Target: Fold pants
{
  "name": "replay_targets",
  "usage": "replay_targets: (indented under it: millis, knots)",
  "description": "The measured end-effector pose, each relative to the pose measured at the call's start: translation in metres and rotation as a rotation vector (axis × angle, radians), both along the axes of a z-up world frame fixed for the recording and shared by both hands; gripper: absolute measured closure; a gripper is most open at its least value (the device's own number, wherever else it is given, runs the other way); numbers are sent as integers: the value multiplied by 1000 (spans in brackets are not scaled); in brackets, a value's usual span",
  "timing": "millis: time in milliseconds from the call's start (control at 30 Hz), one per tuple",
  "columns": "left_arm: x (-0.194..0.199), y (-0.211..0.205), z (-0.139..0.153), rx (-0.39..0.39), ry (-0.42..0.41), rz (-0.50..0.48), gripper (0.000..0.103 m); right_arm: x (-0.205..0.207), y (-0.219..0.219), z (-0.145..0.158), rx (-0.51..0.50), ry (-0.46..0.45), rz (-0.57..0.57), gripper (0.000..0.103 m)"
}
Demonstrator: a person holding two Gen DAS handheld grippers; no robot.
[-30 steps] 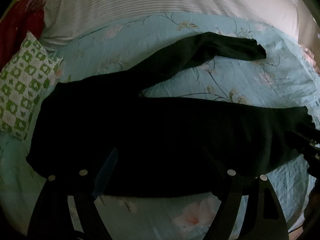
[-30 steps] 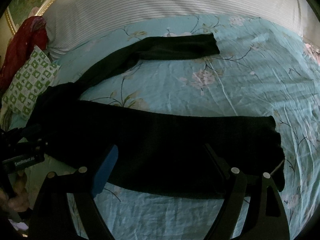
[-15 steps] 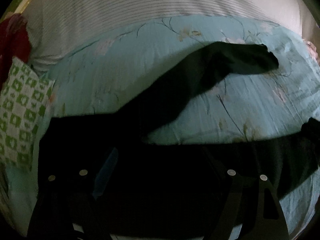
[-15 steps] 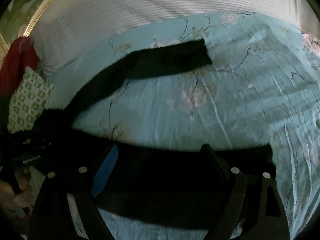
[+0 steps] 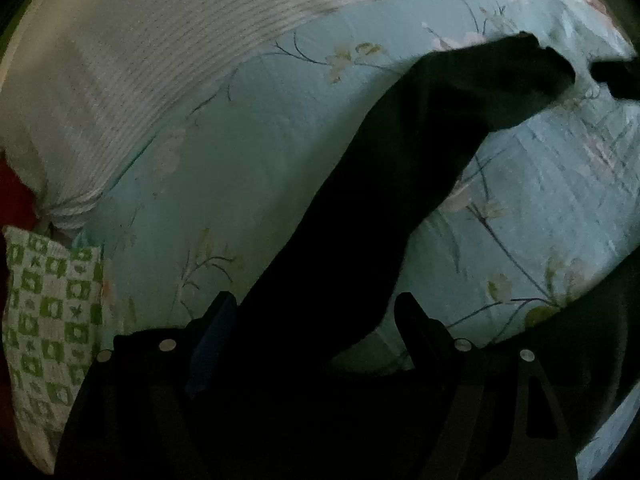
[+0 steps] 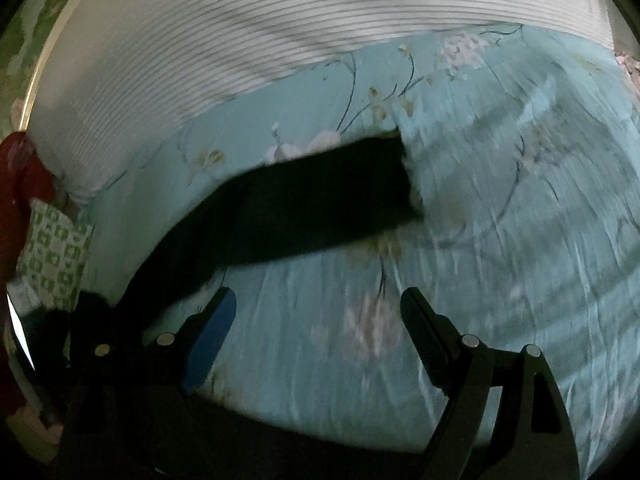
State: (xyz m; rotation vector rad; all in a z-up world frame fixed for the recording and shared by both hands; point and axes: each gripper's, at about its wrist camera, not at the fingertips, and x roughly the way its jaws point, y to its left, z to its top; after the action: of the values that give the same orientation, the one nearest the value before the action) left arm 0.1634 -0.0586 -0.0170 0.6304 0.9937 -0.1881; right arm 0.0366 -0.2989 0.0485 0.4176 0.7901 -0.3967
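Black pants [image 5: 400, 200] lie spread on a turquoise floral bedsheet [image 5: 248, 168]. In the left wrist view the far leg runs up to the right and the waist part fills the bottom, under my left gripper [image 5: 316, 312], whose jaws stand wide apart and hold nothing. In the right wrist view the far leg [image 6: 312, 204] lies ahead, its cuff pointing right. My right gripper [image 6: 318, 308] is open and empty over bare sheet [image 6: 500, 240], with the near leg as a dark band along the bottom edge [image 6: 280, 440].
A white striped bolster [image 5: 160, 60] runs along the far side of the bed. A green and white checked pillow [image 5: 48, 312] lies at the left, with red cloth [image 6: 20, 200] beside it. The other gripper's dark tip [image 5: 616, 76] shows at the upper right.
Both grippers have moved forward and down over the pants toward the far leg. The near leg has slid below both views. Both stay open.
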Motion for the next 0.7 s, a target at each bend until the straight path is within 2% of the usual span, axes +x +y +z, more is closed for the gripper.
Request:
replay_targets:
  millis: [167,333,467,533,600,700]
  knots:
    - [5,9,-12,1,52,-47,28,33,-43,1,-13,38,-32,18]
    - [17,16,-12,-26,97,-64,42,58,-82,-8,-23,90,-63,18]
    - [31,23,-10,-77,146,-59,53,70,-101,-12,-14,93,-57,19]
    - [37,26,-8,-105,172,-56,62,77,-104,-11,-26,93,-34,20]
    - [42,31,-7,-129,190,-50,68,82,-103,-12,-22,94,-11,29]
    - [50,38,-5,-152,210,-52,81,92,-108,-11,2,86,9,55]
